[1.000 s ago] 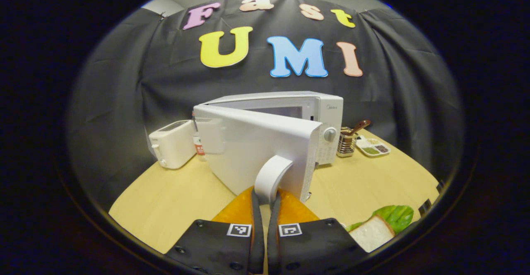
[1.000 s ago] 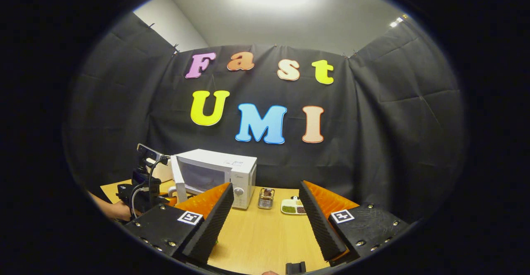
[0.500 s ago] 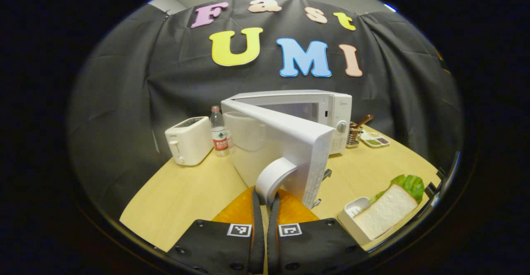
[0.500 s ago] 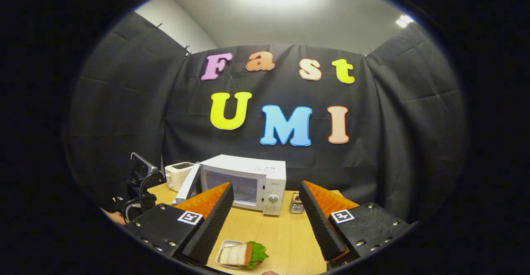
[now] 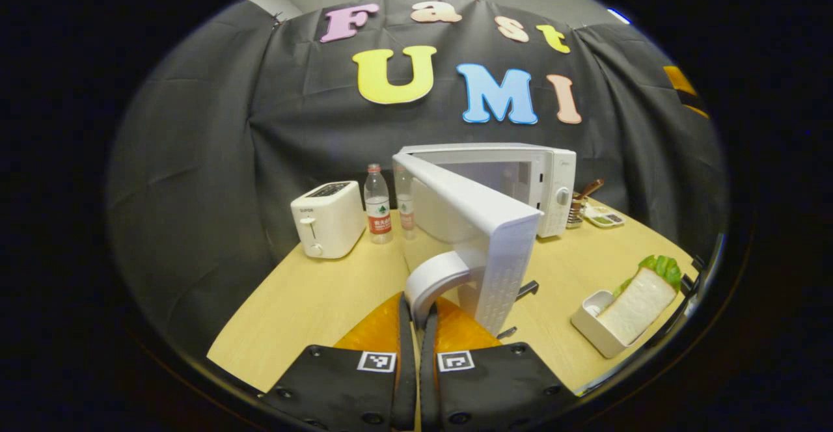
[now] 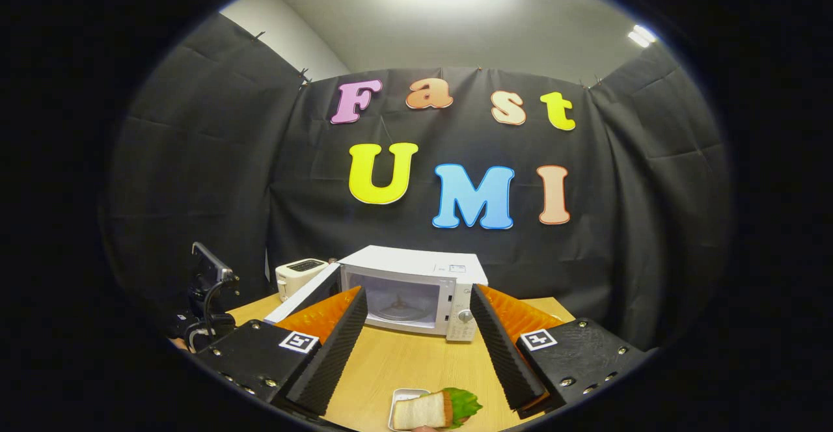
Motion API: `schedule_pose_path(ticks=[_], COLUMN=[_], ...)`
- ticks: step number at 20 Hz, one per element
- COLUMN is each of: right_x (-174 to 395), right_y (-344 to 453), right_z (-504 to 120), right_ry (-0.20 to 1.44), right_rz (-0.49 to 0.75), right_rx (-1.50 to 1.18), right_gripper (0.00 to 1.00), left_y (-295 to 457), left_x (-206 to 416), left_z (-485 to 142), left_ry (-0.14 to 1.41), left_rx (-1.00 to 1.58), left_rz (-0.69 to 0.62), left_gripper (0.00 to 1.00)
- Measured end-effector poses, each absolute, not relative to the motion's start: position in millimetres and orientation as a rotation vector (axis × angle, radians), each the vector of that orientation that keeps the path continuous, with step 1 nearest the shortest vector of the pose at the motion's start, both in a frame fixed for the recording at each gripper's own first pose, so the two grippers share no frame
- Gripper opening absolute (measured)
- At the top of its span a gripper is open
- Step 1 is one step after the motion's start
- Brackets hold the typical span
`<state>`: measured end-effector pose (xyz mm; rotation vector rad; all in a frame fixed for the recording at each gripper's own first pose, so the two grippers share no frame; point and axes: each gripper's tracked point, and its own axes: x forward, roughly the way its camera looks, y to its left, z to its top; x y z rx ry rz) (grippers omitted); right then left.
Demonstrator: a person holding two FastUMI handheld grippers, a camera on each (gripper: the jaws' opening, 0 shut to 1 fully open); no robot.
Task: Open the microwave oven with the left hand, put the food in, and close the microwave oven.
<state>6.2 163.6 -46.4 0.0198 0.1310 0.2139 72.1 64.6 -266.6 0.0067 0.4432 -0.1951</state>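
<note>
We see the left gripper (image 5: pixel 416 308) with its two fingers drawn tight together on the curved white door handle (image 5: pixel 435 277) of the microwave oven (image 5: pixel 504 181); both press on the handle's lower end, so it has a firm hold. The microwave door (image 5: pixel 481 230) stands swung well out from the oven body, its free edge toward us in the left gripper view, and the cavity is open behind it.

In the right gripper view we find the right gripper (image 6: pixel 416 318) spread wide with nothing between its fingers; it hangs above the wooden table (image 6: pixel 390 367), in front of the microwave oven (image 6: pixel 416 282), whose open cavity faces us with the door (image 6: pixel 300 293) angled out on its left.

The food, a sandwich (image 6: pixel 433 409) of white bread and green lettuce, sits in a small white tray (image 6: pixel 398 396) on the table in front of the microwave, well apart from it; in the left gripper view the sandwich (image 5: pixel 641 295) lies to the right of the open door.

To the left of the microwave stand a white toaster (image 5: pixel 327 218) and a water bottle (image 5: pixel 376 204), a second bottle just beside the door hinge. To the microwave's right are a wire utensil holder (image 5: pixel 578 207) and a small divided dish (image 5: pixel 605 217).
</note>
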Motion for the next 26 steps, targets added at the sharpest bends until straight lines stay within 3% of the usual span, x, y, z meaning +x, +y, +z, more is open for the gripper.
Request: schedule_pose_path(ticks=[6, 8, 9, 10, 11, 12, 15, 17, 26], right_x=[12.6, 15.8, 18.1, 20.7, 23.1, 26.0, 37.3, 41.8, 42.2], right_y=[175.8, 168.2, 163.7, 159.3, 155.6, 150.6, 133.7, 125.5, 91.0], right_z=[-50.9, -51.7, -53.3, -55.0, -57.8, -61.4, -78.0, -95.3, -185.2], right_ry=[0.150, 0.157, 0.161, 0.168, 0.179, 0.195, 0.251, 0.314, 0.688], right_rz=[0.191, 0.187, 0.189, 0.194, 0.204, 0.216, 0.256, 0.297, 0.422], right_rx=[0.051, 0.046, 0.049, 0.057, 0.065, 0.073, 0.088, 0.121, 0.352], right_gripper=[0.96, 0.96, 0.96, 0.96, 0.97, 0.97, 0.97, 0.97, 0.98], left_y=[88.7, 97.9, 102.2, 104.5, 105.1, 105.1, 107.0, 103.1, 68.5], left_x=[70.5, 61.0, 54.0, 47.1, 36.5, 27.1, 5.4, -4.9, -17.1], left_z=[-271.7, -270.6, -267.2, -261.8, -253.9, -246.7, -217.2, -190.6, -75.0], left_ry=[0.453, 0.462, 0.459, 0.451, 0.442, 0.431, 0.395, 0.357, 0.162], left_rx=[-0.060, -0.057, -0.034, -0.015, -0.005, -0.004, -0.004, -0.024, -0.092], left_rz=[-0.210, -0.164, -0.139, -0.125, -0.114, -0.105, -0.051, -0.017, 0.064], left_gripper=[0.14, 0.21, 0.19, 0.29, 0.29, 0.39, 0.82, 0.92, 0.93])
